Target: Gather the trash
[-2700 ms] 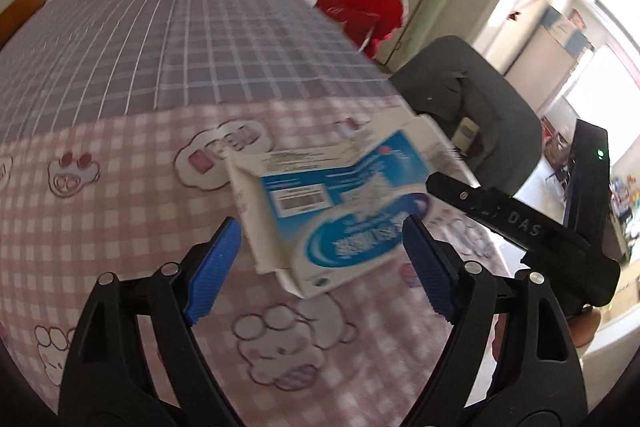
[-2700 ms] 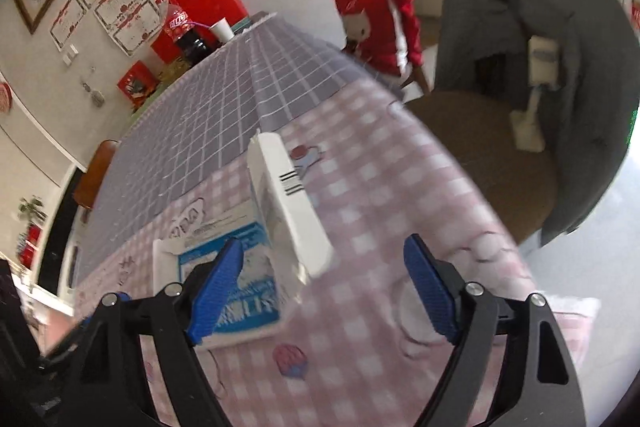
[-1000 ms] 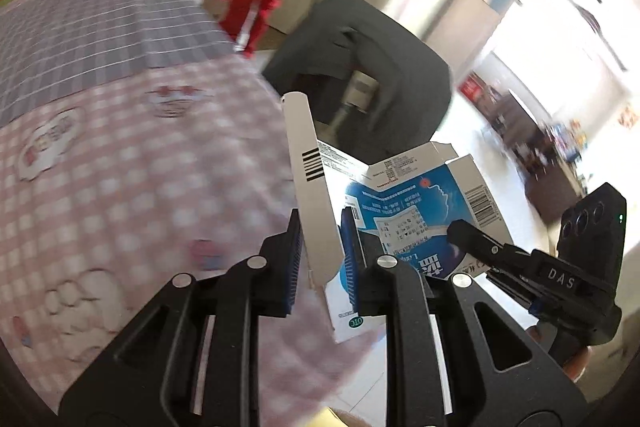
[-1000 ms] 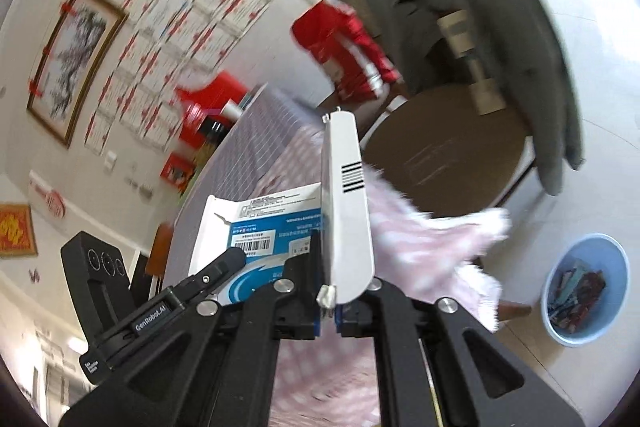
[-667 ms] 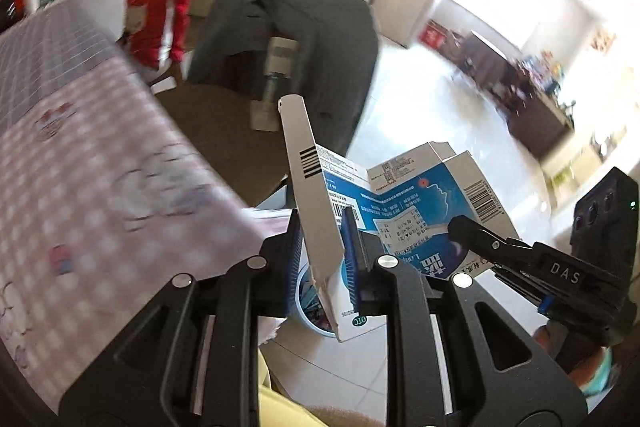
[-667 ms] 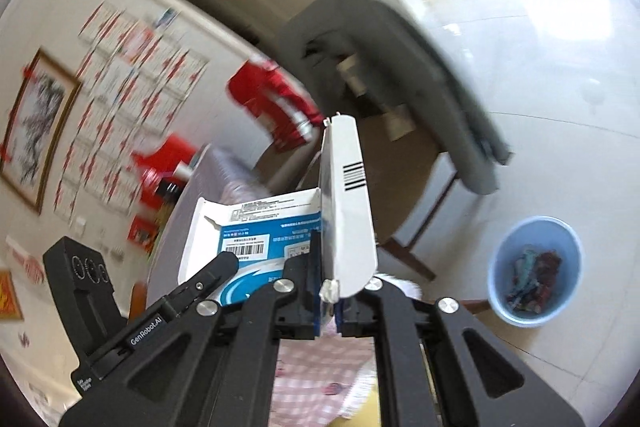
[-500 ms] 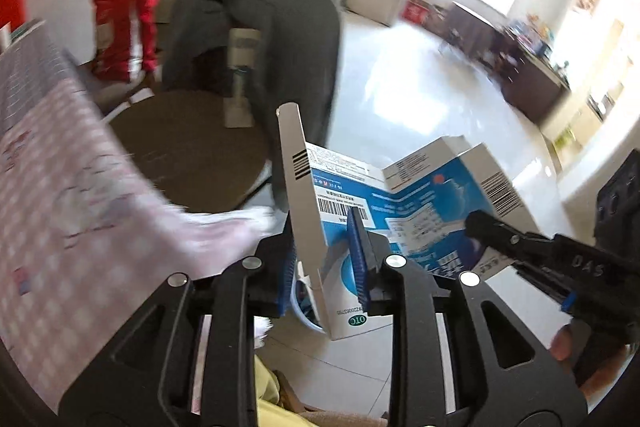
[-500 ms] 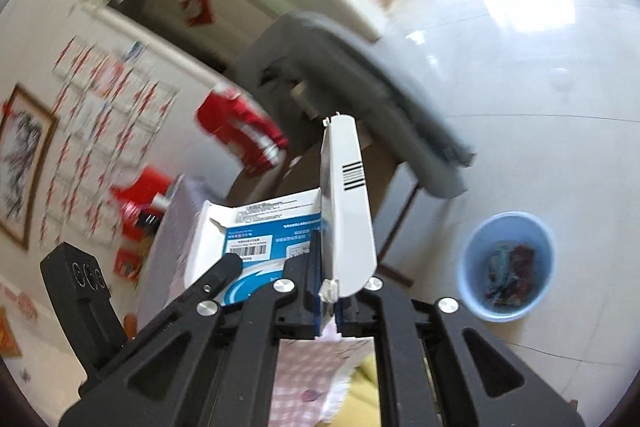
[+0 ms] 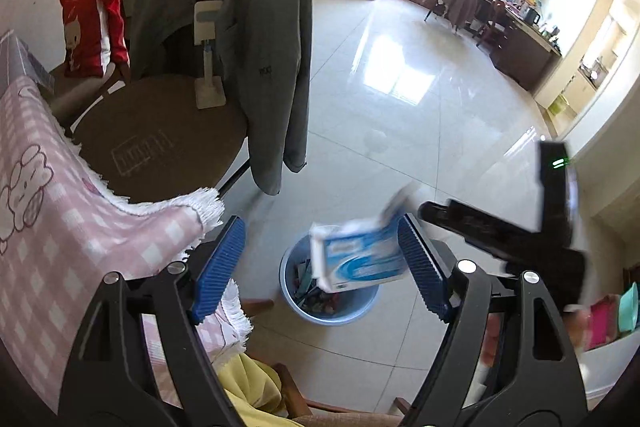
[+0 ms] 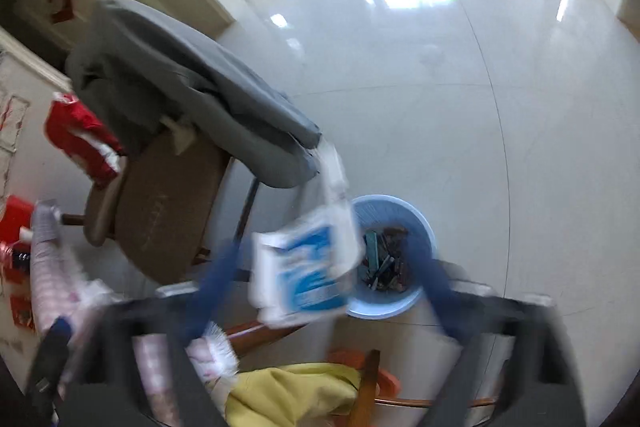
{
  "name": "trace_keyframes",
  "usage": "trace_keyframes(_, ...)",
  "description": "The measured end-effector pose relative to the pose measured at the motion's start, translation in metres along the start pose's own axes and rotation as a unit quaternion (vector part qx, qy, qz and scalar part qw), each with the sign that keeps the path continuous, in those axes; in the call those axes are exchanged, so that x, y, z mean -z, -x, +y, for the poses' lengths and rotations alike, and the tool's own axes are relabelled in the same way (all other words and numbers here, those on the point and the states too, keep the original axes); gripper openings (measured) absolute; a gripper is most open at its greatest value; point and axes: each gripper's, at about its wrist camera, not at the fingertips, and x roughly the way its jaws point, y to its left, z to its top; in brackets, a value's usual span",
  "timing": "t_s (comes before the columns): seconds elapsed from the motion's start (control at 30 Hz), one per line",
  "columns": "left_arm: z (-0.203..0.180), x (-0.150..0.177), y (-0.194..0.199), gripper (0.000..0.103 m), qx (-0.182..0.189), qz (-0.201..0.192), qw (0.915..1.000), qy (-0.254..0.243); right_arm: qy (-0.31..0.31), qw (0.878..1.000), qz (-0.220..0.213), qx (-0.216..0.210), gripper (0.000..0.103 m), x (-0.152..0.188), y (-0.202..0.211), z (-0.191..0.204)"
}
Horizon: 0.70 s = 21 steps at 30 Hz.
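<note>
Glossy pale floor tiles (image 9: 400,75) fill a sunlit room, with a grey jacket (image 9: 256,27) draped over a round brown chair (image 9: 160,135) at the left and a pink checked cloth hanging off the table (image 9: 48,219) edge nearer still. On the floor stands a blue bin (image 9: 332,311) with scraps inside. Both claws point down at it. The left claw (image 9: 322,263) has its jaws opening wide, and the blue-and-white carton (image 9: 360,259) is loose between them, above the bin, just beside the right pad. The right claw (image 10: 320,275), blurred, is also opening; the carton (image 10: 308,267) hangs free between its fingers, left of the bin (image 10: 400,303).
</note>
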Motion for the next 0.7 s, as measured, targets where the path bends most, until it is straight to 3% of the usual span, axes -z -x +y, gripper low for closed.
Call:
trace_keyframes(0.07,0.002,0.001,0.0,0.077,-0.003,0.0,1.0,-0.001,0.001,1.0,0.007,0.019,0.089,0.005,-0.011,-0.001)
trace_keyframes(0.17,0.006,0.003,0.001,0.078,-0.006,0.001,1.0,0.0,0.015,1.0,0.022,0.0,0.089,0.016,-0.013,0.006)
trace_keyframes(0.4,0.018,0.005,0.017,0.078,0.009,-0.015,0.9997,0.016,0.095,0.994,-0.049,-0.025,0.089,0.035,0.052,0.053)
trace_keyframes(0.7,0.032,0.013,0.06,0.078,0.015,-0.051,0.9971,0.055,0.165,0.976,-0.127,-0.059,0.089,0.05,0.121,0.093)
